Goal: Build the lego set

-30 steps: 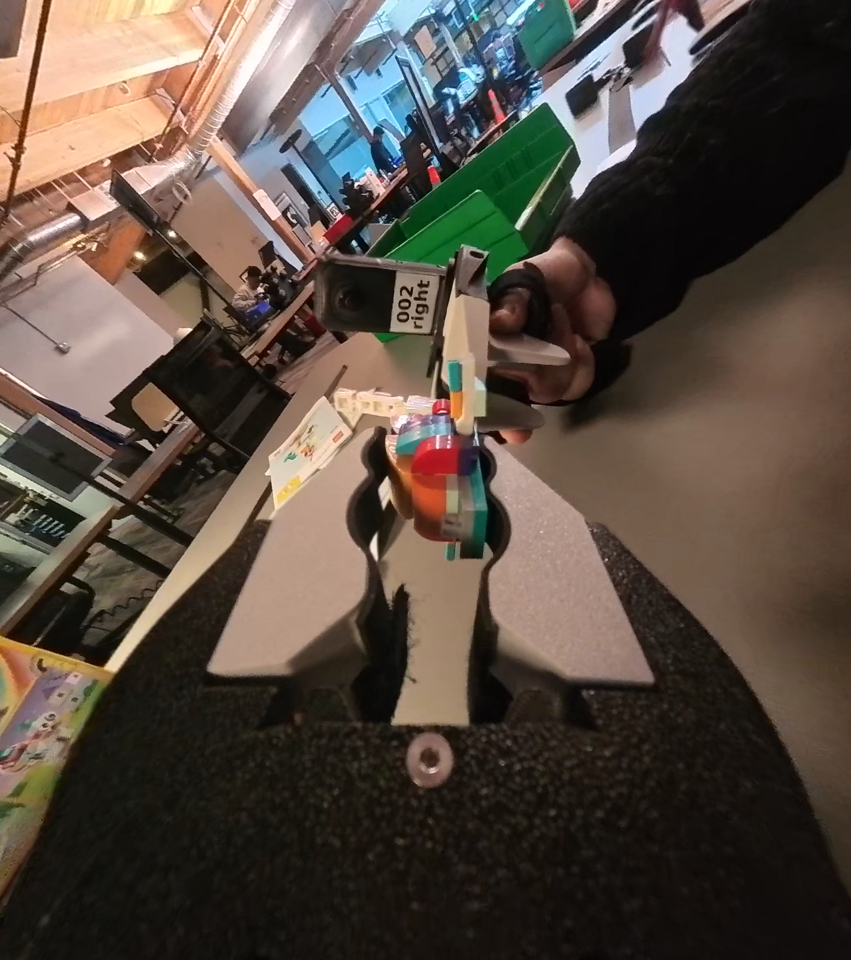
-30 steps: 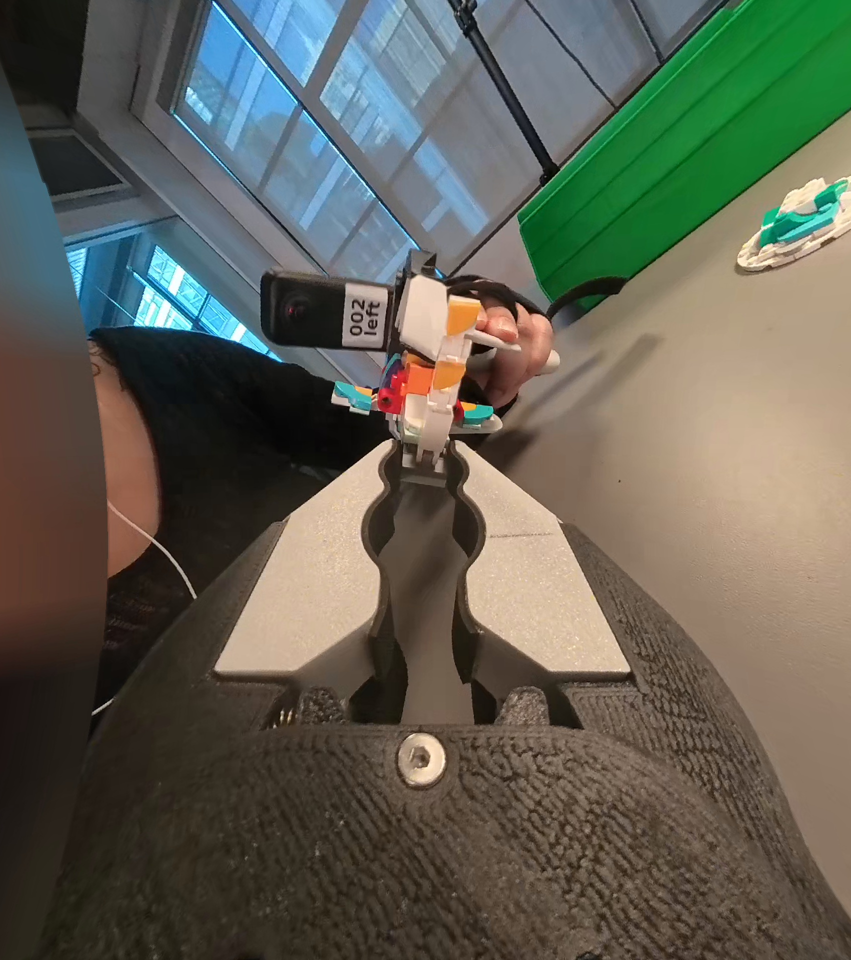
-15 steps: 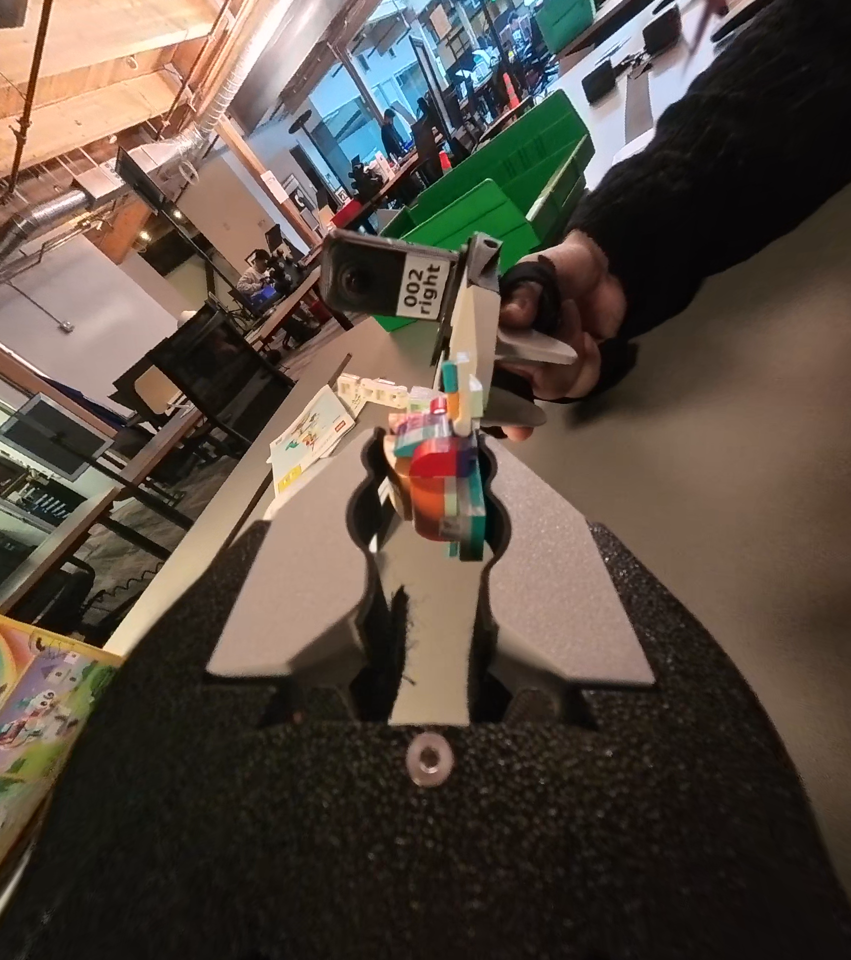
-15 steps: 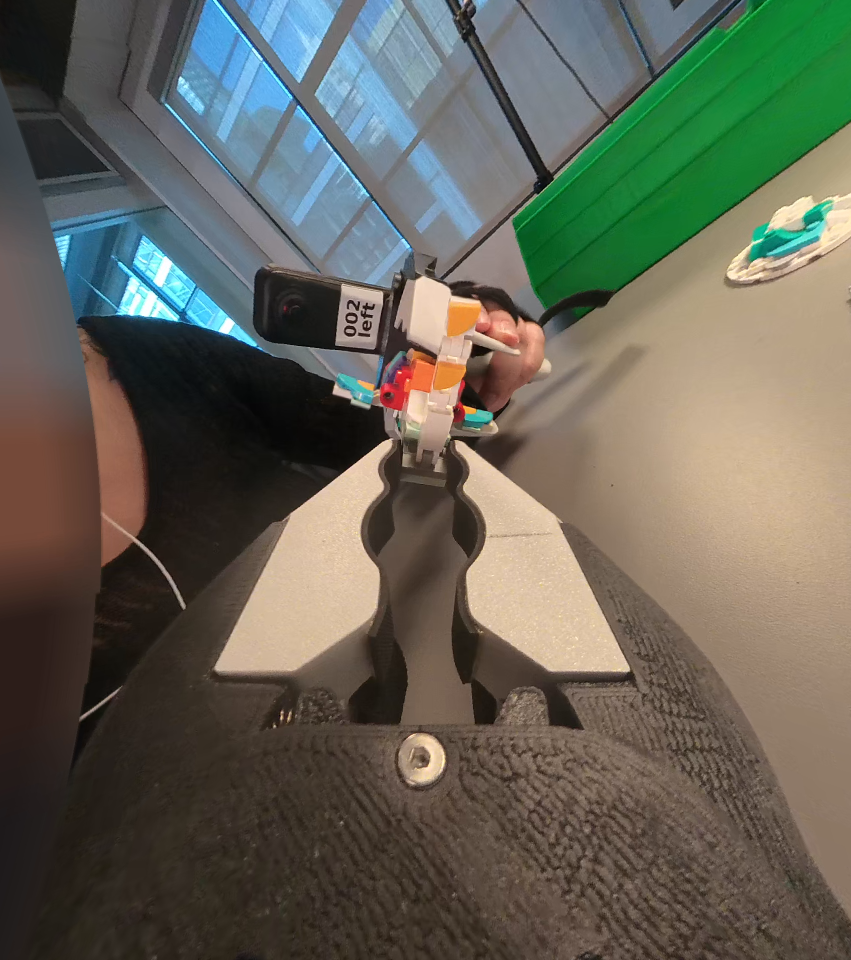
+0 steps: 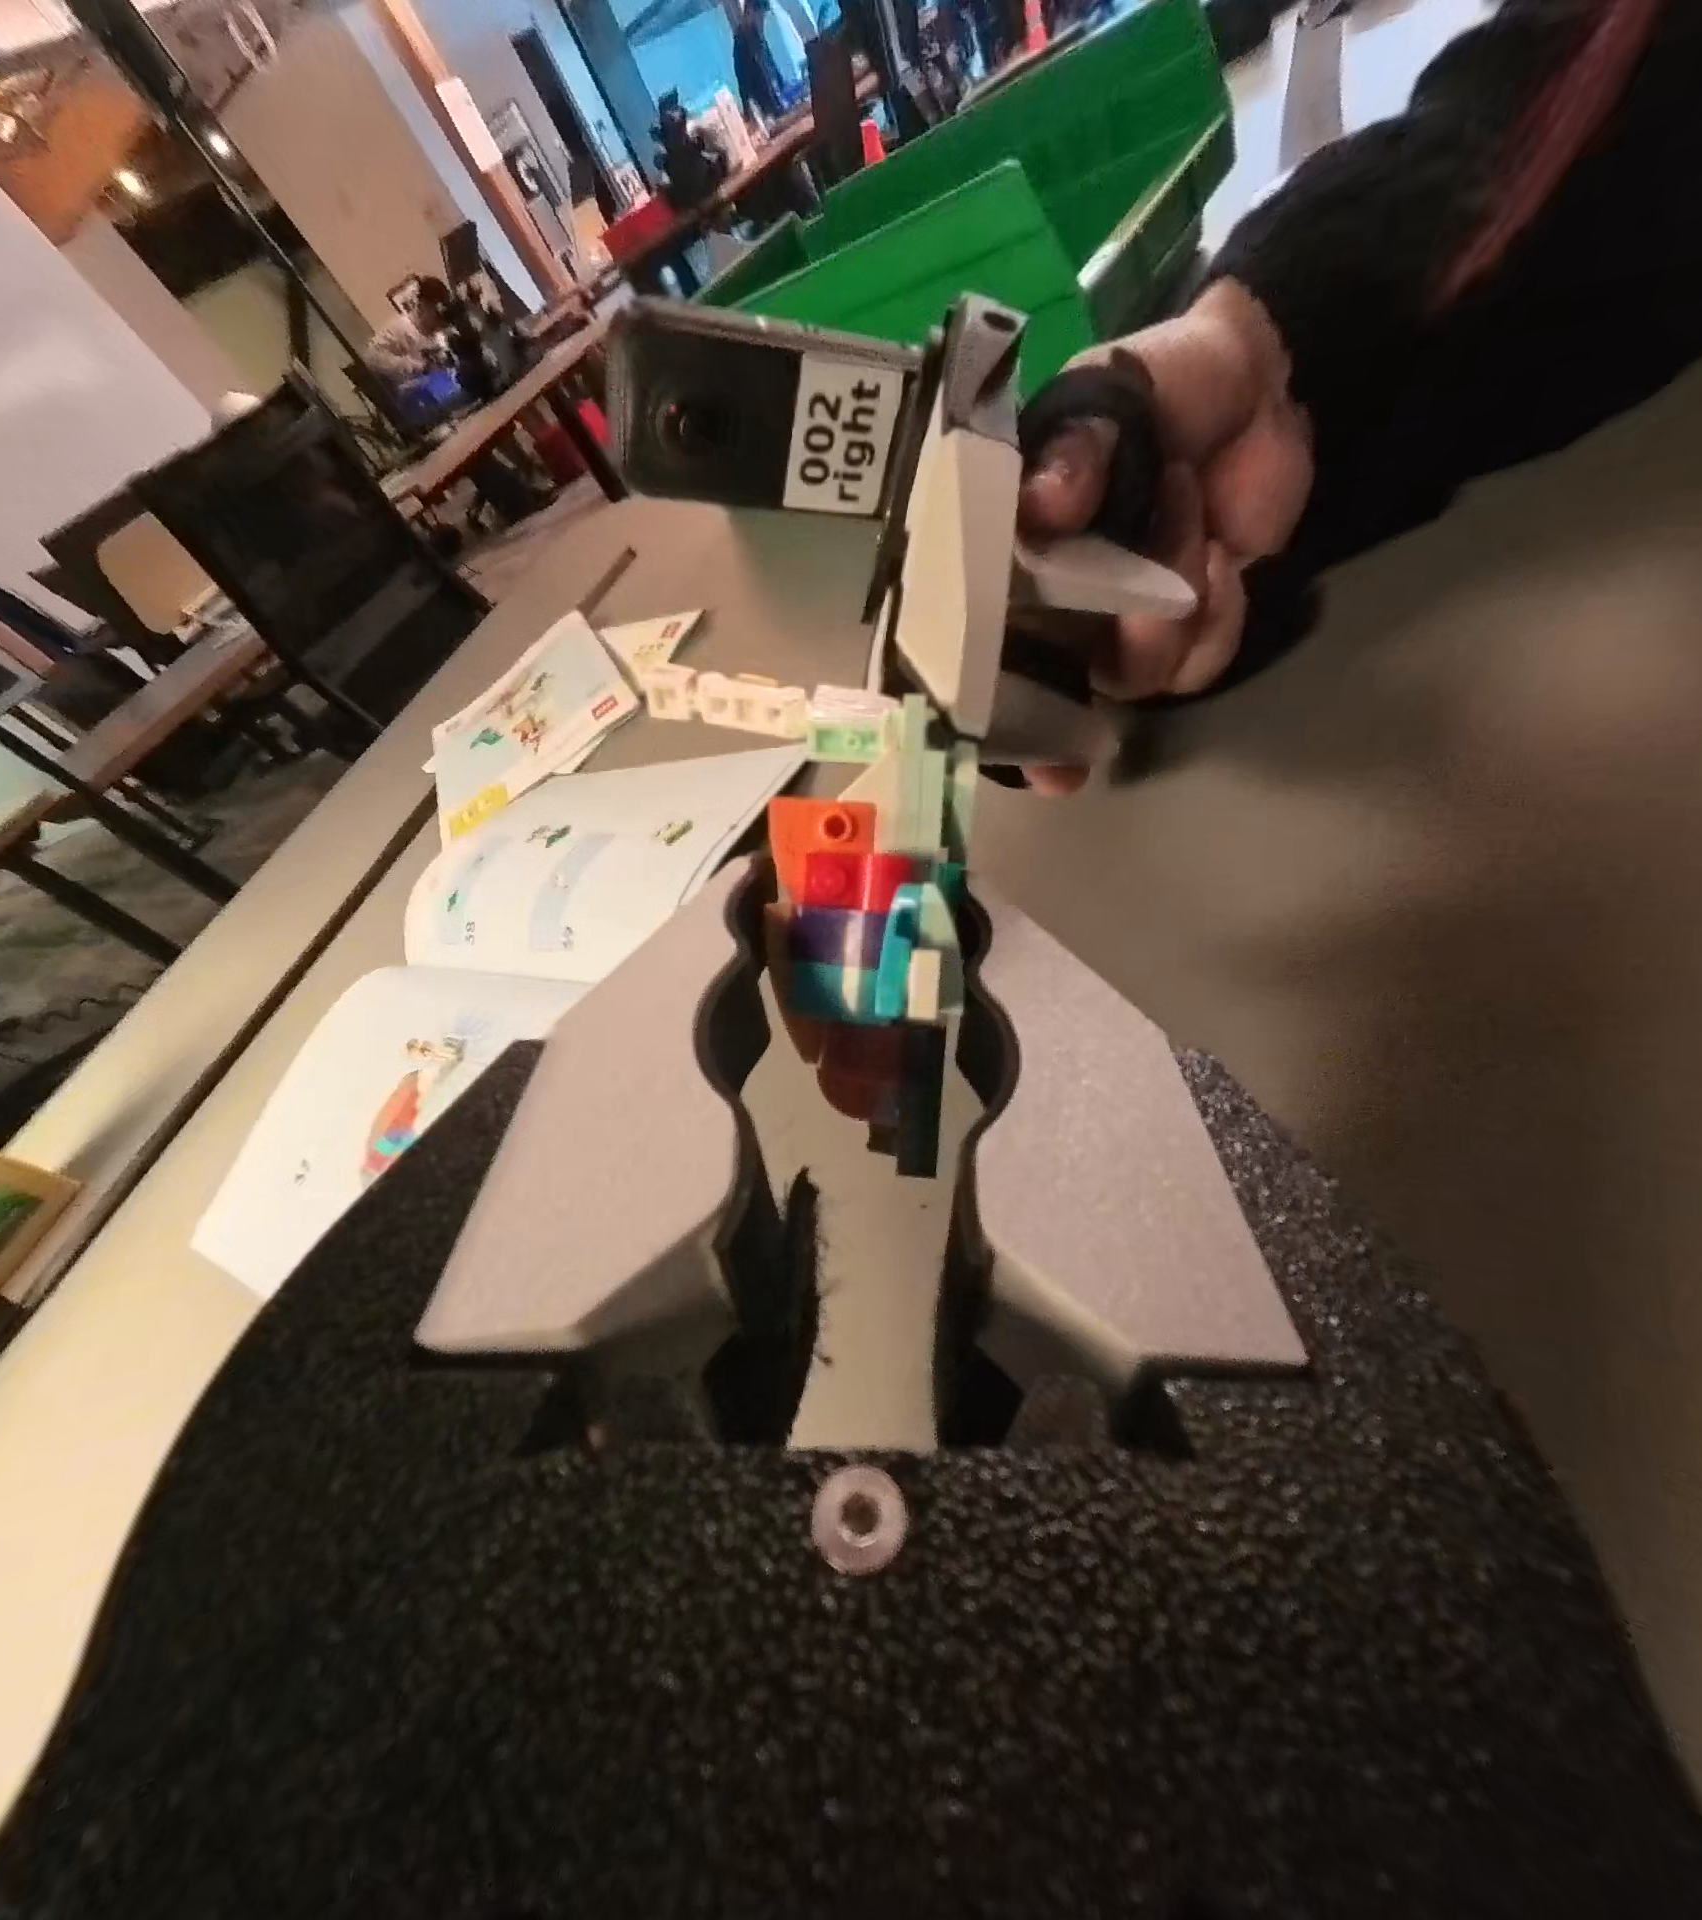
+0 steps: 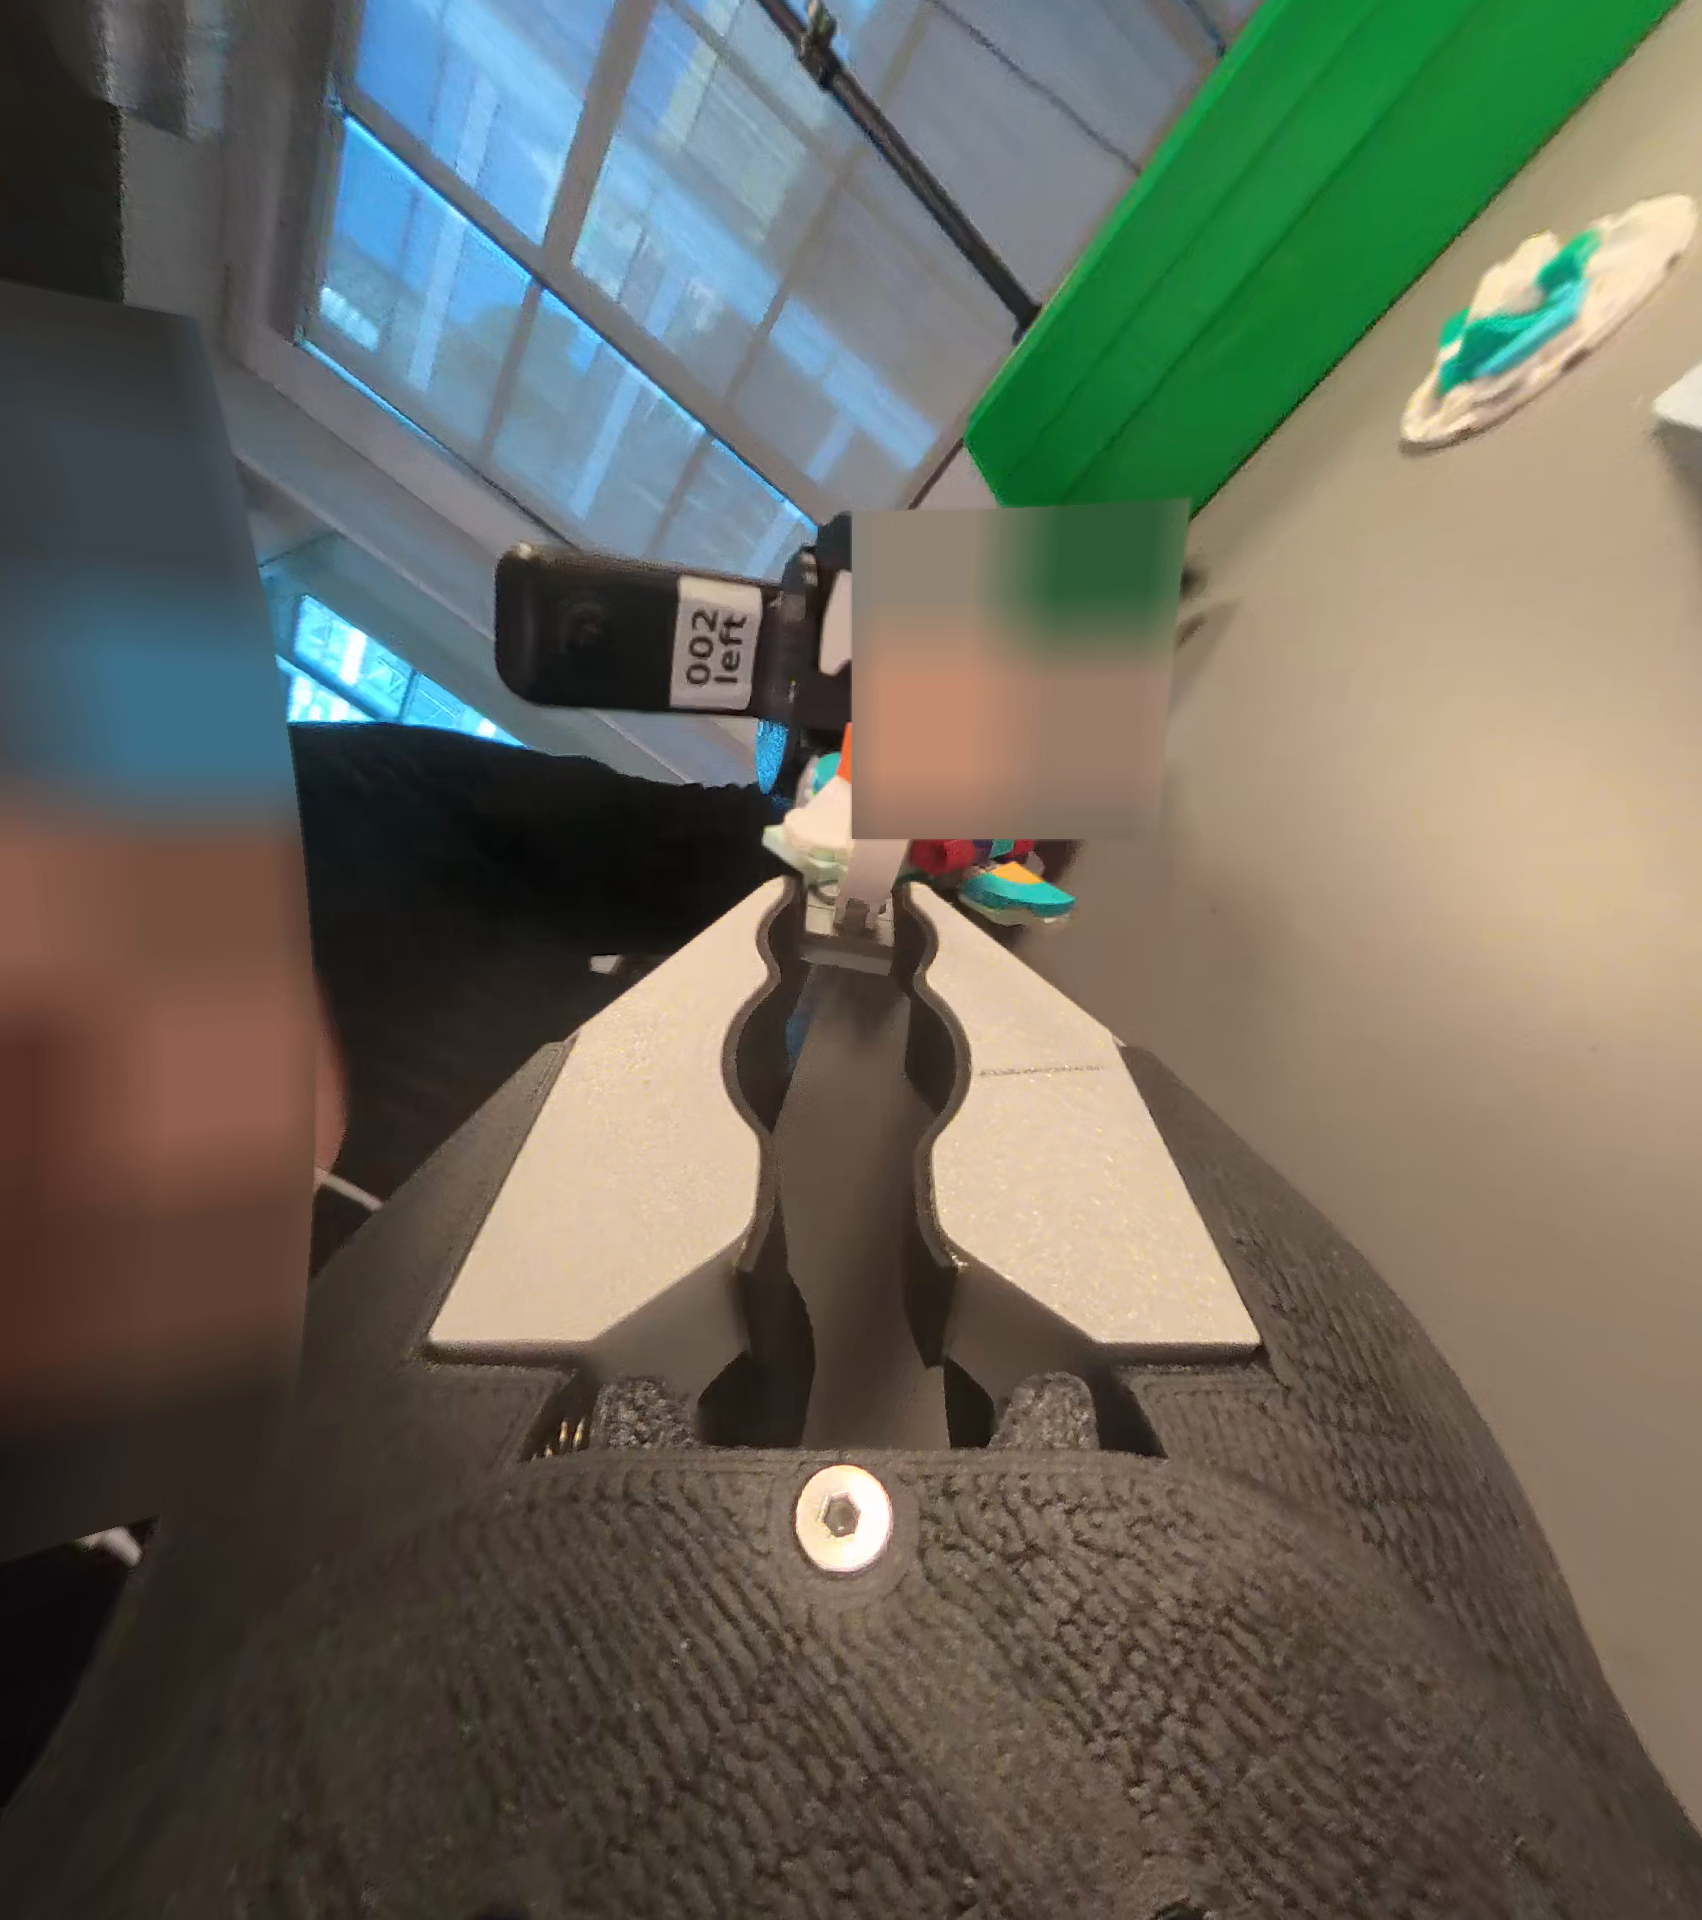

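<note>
Gripping lego model [image 5: 868, 935], left fingers [image 5: 618, 1091] closed, right fingers [image 6: 1013, 1039] pinching it

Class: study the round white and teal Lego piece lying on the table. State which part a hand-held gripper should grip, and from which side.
Probably the raised teal block at its middle, from above: the round Lego piece lies flat on the table, so its thin white rim offers little to pinch, while the teal block stands proud.

I see an open-plan workshop: long worktables [image 5: 473, 436] and people behind green bins [image 5: 940, 249], exposed ducts overhead.
</note>
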A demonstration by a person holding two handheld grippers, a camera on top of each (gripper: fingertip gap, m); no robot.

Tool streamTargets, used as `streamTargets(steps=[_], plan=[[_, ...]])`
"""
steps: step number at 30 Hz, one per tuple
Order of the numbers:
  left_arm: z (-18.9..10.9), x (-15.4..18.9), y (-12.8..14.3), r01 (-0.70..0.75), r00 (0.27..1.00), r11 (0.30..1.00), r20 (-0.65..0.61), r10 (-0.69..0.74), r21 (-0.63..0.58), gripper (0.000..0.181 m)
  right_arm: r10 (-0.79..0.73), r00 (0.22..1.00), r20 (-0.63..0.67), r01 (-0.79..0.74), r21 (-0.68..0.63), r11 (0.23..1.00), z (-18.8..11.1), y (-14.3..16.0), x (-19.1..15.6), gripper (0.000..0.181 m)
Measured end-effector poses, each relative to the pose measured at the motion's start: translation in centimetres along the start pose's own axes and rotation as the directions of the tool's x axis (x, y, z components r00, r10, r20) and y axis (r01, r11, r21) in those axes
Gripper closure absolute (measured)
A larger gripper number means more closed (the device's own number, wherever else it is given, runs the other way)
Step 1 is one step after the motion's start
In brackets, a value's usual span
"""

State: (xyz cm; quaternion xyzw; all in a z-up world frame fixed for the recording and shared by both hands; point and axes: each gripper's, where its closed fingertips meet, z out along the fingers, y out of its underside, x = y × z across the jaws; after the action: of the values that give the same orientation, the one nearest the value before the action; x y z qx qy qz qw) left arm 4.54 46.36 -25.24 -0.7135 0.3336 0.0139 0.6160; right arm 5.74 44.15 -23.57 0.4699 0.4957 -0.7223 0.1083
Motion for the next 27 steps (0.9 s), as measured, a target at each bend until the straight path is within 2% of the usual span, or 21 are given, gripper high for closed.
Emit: streamTargets(steps=[4,9,15,20,23,27], plan=[[0.2,-0.5,0.9,0.031,0.999,0.998,0.020,-0.030,-0.062,0.151,0.021,0.997,-0.080,-0.020,0.018,1.000,-0.4,-0.2,1.2,0.166],[0.7,-0.9,2.7,0.014,0.997,0.963,0.083,0.009,-0.268,0.151,-0.036,0.984,-0.176,0.040,0.019,0.999,-0.4,-0.3,2.1,0.165],[0.8,-1.4,3.8,0.005,0.991,0.915,0.125,0.050,-0.404,0.151,-0.057,0.954,-0.293,0.069,0.029,0.997,-0.7,-0.5,3.4,0.166],[0.9,-0.9,4.3,-0.018,0.993,0.908,0.099,0.065,-0.419,0.151,-0.053,0.941,-0.333,0.063,0.019,0.998,-0.8,-0.3,3.9,0.166],[1.0,-0.5,4.7,0.019,0.996,0.909,0.086,0.019,-0.417,0.150,-0.053,0.935,-0.350,0.062,0.016,0.998,-0.8,-0.3,4.1,0.166],[1.4,0.4,4.8,0.075,0.997,0.915,0.054,-0.059,-0.396,0.141,-0.037,0.927,-0.372,0.054,0.036,0.998,-0.9,-0.4,4.4,0.166]])
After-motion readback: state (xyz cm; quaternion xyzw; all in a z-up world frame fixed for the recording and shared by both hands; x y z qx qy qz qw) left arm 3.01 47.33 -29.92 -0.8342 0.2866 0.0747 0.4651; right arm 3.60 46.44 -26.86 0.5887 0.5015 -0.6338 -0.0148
